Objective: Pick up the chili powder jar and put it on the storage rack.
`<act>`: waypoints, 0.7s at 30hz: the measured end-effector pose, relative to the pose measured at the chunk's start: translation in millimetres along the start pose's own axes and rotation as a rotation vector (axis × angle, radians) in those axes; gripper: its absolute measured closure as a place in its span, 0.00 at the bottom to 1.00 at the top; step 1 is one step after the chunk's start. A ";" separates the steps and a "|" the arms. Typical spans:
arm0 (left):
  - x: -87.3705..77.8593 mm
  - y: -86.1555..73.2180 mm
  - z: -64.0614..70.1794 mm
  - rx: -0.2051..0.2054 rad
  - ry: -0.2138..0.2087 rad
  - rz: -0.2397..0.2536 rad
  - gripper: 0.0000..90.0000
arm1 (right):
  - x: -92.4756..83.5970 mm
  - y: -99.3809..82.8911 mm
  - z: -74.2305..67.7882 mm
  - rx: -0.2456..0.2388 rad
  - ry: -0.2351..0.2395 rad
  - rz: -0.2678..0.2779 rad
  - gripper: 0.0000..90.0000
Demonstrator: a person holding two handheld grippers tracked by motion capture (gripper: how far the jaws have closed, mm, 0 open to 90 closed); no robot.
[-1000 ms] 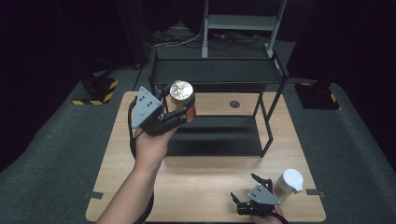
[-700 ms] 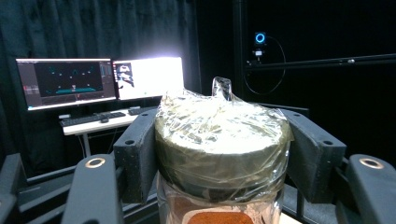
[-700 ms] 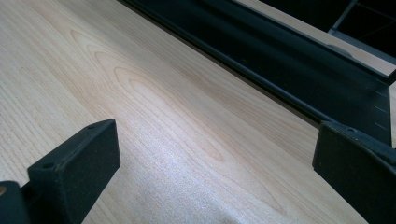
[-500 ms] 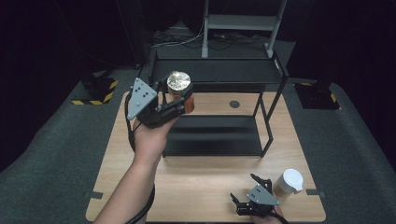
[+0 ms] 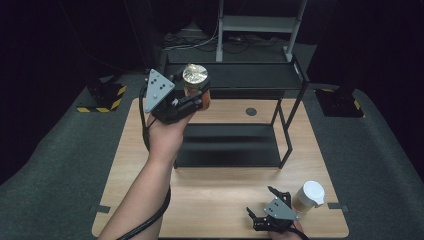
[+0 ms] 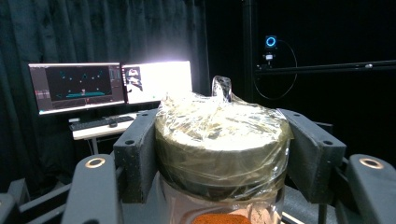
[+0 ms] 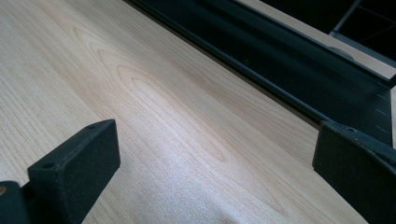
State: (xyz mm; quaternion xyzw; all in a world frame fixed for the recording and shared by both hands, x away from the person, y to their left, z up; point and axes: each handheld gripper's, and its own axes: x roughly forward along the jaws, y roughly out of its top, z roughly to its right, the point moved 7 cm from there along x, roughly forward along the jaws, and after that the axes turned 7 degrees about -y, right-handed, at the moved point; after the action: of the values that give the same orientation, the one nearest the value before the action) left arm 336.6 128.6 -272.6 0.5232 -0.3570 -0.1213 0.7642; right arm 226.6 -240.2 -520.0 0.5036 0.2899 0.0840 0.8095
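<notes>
One jar (image 5: 196, 86) upright, clamped in left gripper (image 5: 192, 100) | upper-left, level with shelf top (image 5: 250, 76) rightward | right gripper (image 5: 257, 220) open, idle.

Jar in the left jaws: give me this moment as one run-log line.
left gripper: shut on jar, held above the table by the shelf rack | right gripper: open, empty, beside cup

A light wooden table (image 5: 220, 200) stands on dark grey carpet (image 5: 60, 170) in a black-curtained room, bearing a black metal two-tier shelf rack (image 5: 235, 75). Yellow-and-black hazard-striped stand feet (image 5: 102, 102) sit on the floor to the table's left. Against the dark curtains (image 6: 28, 32), two lit computer monitors (image 6: 77, 86) glow on a white desk (image 6: 100, 126) with a keyboard.
</notes>
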 end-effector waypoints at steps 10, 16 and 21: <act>23.8 0.2 -2.0 0.010 0.018 -0.002 0.38 | -0.2 -0.9 1.9 0.012 0.007 0.006 0.00; 35.9 -1.9 -5.8 0.019 0.038 -0.008 0.38 | -0.2 -1.3 3.0 0.012 0.011 0.010 0.00; 44.1 -3.7 -10.7 0.007 0.048 0.006 0.38 | -0.5 -1.6 3.3 0.017 0.011 0.011 0.00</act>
State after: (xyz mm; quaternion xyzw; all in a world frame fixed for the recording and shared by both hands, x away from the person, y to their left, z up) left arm 376.1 110.0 -259.5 0.5277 -0.3406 -0.1053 0.7710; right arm 227.7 -243.7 -520.0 0.5115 0.2923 0.0887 0.8031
